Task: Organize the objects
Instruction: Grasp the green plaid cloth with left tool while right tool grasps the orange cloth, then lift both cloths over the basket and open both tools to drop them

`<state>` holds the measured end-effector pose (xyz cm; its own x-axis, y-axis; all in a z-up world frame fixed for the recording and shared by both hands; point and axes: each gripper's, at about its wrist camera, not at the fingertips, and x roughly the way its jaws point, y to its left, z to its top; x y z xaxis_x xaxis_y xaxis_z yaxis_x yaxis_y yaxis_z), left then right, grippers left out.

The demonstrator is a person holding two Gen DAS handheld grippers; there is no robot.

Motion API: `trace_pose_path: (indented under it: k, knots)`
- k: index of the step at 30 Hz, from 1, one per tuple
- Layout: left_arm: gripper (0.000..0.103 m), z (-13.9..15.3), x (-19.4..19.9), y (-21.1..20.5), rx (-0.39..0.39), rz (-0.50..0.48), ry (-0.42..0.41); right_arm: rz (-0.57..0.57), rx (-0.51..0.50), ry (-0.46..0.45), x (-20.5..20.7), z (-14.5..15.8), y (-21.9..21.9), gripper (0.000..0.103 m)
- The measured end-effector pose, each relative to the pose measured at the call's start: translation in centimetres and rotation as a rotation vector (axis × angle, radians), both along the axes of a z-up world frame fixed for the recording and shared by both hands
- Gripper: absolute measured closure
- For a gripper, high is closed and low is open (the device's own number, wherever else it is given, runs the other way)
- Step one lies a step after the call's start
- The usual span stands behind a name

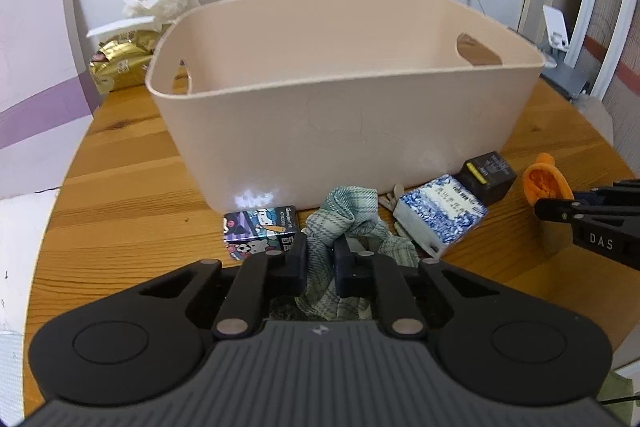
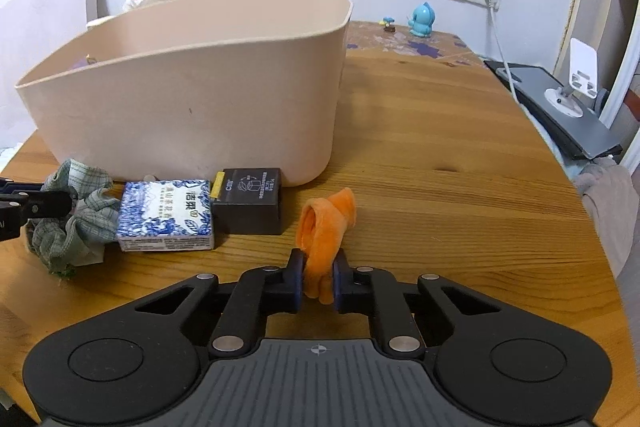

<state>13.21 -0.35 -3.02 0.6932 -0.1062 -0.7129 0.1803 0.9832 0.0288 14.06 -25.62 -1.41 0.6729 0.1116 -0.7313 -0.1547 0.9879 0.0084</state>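
Left claw (image 1: 320, 263) pinching green checked cloth (image 1: 352, 223) before beige bin (image 1: 344, 131) on bench (image 1: 120, 195). Right claw (image 2: 318, 281) pinching orange cloth (image 2: 326, 227). Cartoon box (image 1: 260, 227) only in left view; blue figurine (image 2: 421, 21) only in right.

I see a varnished wood bench (image 2: 420, 131), a matt smooth plastic tub (image 1: 340, 131), and soft orange cloth (image 2: 326, 227).

Your way forward is blocked by the tall beige plastic bin (image 1: 344, 115); bare wooden tabletop (image 2: 440, 155) lies open to its right.
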Motion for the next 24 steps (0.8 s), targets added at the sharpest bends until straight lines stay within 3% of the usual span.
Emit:
trace_pose_path:
  k: [14, 24]
  knots:
    - [0.088, 6.5, -4.3, 2.8, -0.040, 0.059, -0.180, 0.018, 0.023, -0.186, -3.9, 7.3, 0.2, 0.090]
    - [0.088, 10.6, -0.3, 3.8, -0.039, 0.093, -0.273, 0.056, 0.013, -0.307, -0.4, 11.6, 2.0, 0.090]
